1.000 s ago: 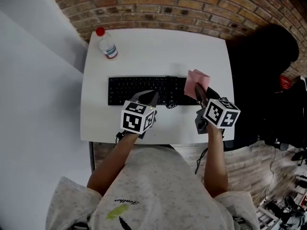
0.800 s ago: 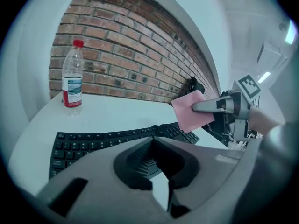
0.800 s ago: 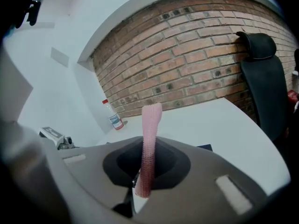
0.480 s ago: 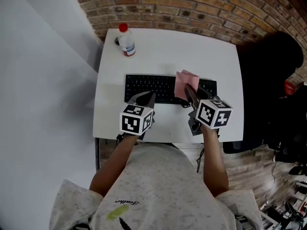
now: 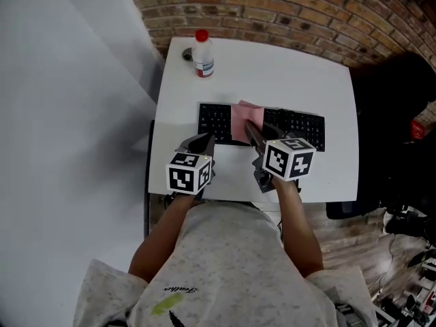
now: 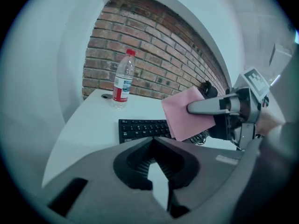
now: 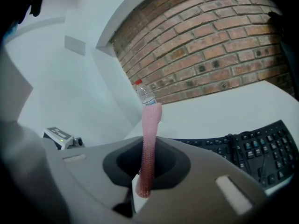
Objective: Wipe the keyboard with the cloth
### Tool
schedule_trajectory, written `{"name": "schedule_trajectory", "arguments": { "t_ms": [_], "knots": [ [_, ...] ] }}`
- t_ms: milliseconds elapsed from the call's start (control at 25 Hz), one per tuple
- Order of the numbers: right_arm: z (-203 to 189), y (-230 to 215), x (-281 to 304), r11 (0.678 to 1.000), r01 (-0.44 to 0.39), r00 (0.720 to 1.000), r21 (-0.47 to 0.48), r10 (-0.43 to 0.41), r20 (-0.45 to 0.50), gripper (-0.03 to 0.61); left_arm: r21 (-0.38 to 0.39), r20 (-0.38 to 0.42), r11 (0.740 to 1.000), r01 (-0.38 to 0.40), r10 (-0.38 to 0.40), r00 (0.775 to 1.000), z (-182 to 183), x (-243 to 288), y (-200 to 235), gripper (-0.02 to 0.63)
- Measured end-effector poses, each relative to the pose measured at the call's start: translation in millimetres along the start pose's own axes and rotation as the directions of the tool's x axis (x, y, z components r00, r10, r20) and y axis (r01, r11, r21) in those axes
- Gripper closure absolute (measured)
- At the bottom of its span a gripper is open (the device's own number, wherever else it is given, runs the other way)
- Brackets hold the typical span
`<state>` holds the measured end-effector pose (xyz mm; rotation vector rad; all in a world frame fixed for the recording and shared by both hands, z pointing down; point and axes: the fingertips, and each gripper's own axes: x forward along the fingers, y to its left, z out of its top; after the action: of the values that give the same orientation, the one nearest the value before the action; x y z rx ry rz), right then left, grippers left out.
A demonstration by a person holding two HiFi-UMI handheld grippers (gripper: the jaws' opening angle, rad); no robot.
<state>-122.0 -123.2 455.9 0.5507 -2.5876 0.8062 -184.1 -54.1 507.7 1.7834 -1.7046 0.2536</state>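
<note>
At the far left corner of the desk (image 5: 286, 67) a water bottle (image 5: 202, 53) stands upright with its red cap on, well apart from the work and probably set there to stay out of the way. The left gripper (image 5: 203, 142) hovers over the desk's near edge, just in front of the left end of the keyboard (image 5: 300, 125). Its jaws are closed tip to tip with nothing between them, so it seems to be idling or ready to steady the keyboard.

Next comes the pink cloth (image 5: 244, 118), which hangs across the keyboard's left-middle keys. The right gripper (image 5: 249, 127) has its jaws clamped on the cloth's near edge, so the cloth stands up as a thin strip in the right gripper view and fans out as a flat sheet in the left gripper view. Holding it by one edge leaves the free part to drag over the keys, which suits a sideways wiping pass. I cannot tell whether the cloth touches the keys at this moment. The black keyboard lies square to the desk's front edge, and its right half is uncovered.

The desk is a plain white top that carries little else. Behind it runs a brick wall (image 5: 272, 12), a smooth white wall (image 5: 68, 80) closes the left side, and wood flooring (image 5: 354, 230) shows to the right.
</note>
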Motion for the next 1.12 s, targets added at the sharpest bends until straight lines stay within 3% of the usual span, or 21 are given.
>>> {"name": "schedule_trajectory", "arguments": {
  "t_ms": [600,1120],
  "knots": [
    [-44.1,72.1,73.8,0.988,-0.105,0.994,0.115,0.107,-0.010,0.557,-0.002,-0.024,1.000,-0.010,0.010,1.000,-14.5,-28.5,50.3,0.621],
    [-71.6,60.4,86.8,0.993,-0.062,0.996,0.104,0.069,-0.060,0.557,0.011,-0.038,1.000,0.013,-0.012,0.999,-21.0,-20.7,45.3,0.621]
  ]
}}
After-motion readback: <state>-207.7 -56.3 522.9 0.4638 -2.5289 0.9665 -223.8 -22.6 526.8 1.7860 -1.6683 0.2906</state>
